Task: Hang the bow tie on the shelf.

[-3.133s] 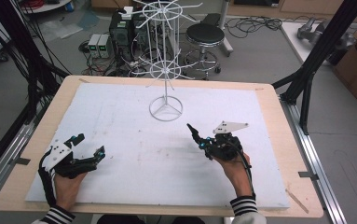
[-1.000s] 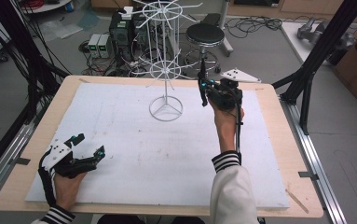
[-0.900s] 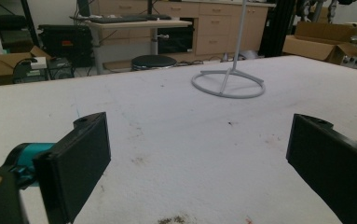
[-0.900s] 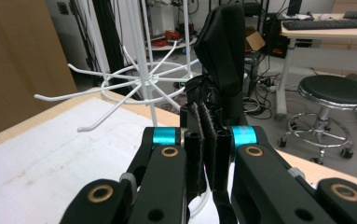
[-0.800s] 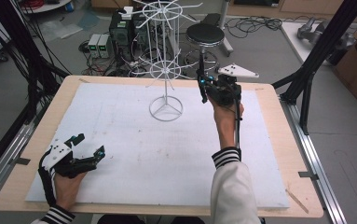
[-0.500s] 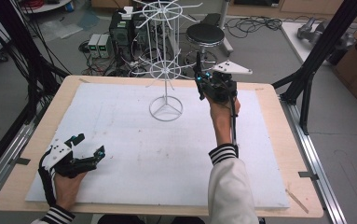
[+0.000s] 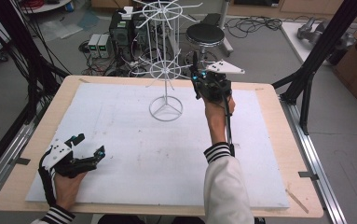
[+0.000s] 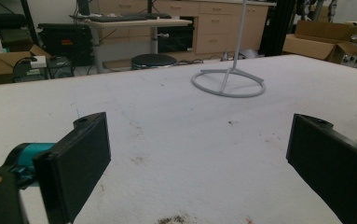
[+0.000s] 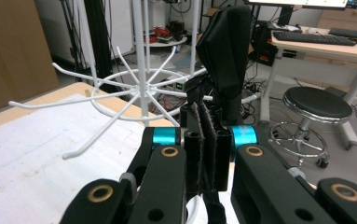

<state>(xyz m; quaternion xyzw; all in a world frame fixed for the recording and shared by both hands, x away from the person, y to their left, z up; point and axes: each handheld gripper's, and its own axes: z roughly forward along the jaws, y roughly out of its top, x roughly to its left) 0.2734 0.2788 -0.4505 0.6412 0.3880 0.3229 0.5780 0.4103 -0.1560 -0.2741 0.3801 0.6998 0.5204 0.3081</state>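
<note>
A white wire rack (image 7: 165, 71) with two tiers of hook arms stands on a ring base (image 7: 166, 111) at the far middle of the white mat. My right gripper (image 7: 195, 77) is held up just right of the lower tier, shut on a black fabric strap (image 7: 194, 59) that sticks up from its jaws. In the right gripper view the strap (image 9: 225, 46) rises between the closed pads (image 9: 207, 121), with the rack's hook arms (image 9: 134, 91) close on the left. My left gripper (image 7: 90, 144) rests open on the mat at the front left, nothing between its jaws (image 8: 199, 154).
The white mat (image 7: 134, 154) lies on a wooden table (image 7: 278, 121). A black stool (image 7: 205, 33) and electronic boxes (image 7: 100, 45) stand on the floor beyond the far edge. Black frame posts (image 7: 316, 56) rise at the right.
My right gripper, earlier low over the mat, has risen with the strap to the far side and crept left toward the rack's lower tier. The left gripper has stayed put.
</note>
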